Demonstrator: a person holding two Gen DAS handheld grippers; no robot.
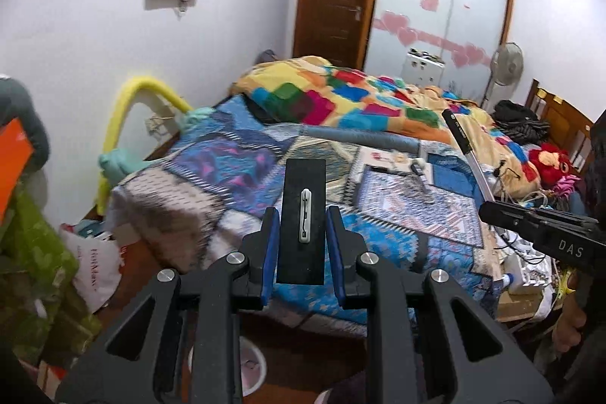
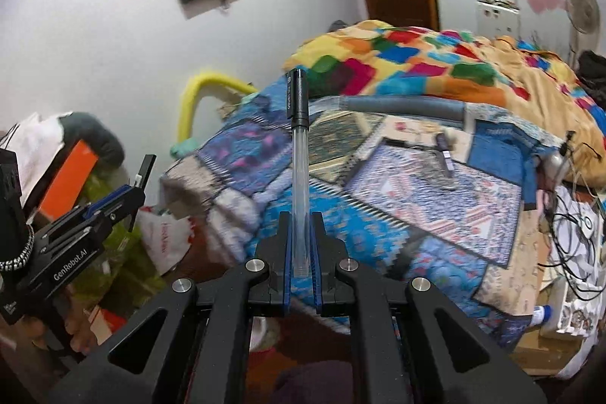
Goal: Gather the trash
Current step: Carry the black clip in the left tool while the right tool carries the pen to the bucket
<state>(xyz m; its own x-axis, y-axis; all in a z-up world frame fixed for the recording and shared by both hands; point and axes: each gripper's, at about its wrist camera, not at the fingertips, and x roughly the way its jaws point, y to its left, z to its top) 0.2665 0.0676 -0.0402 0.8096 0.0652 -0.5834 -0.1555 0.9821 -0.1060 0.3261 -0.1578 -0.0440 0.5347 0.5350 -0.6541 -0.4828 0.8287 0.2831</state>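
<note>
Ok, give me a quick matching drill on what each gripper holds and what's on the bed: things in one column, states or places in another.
Things:
1. pen
2. black flat bar
3. patchwork blanket
4. fan

States or places:
A. piled on the bed's far half
B. clamped in left gripper
C. stands by the wardrobe
D. clamped in right gripper

Pairs: 1-D, 2-B, 3-A, 4-C

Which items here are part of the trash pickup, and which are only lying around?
Part of the job:
- black flat piece, clamped in the left gripper
- pen, clamped in the right gripper

Lying about:
- patchwork bedspread
- colourful duvet
- standing fan
- red soft toy
- white plastic bag
</note>
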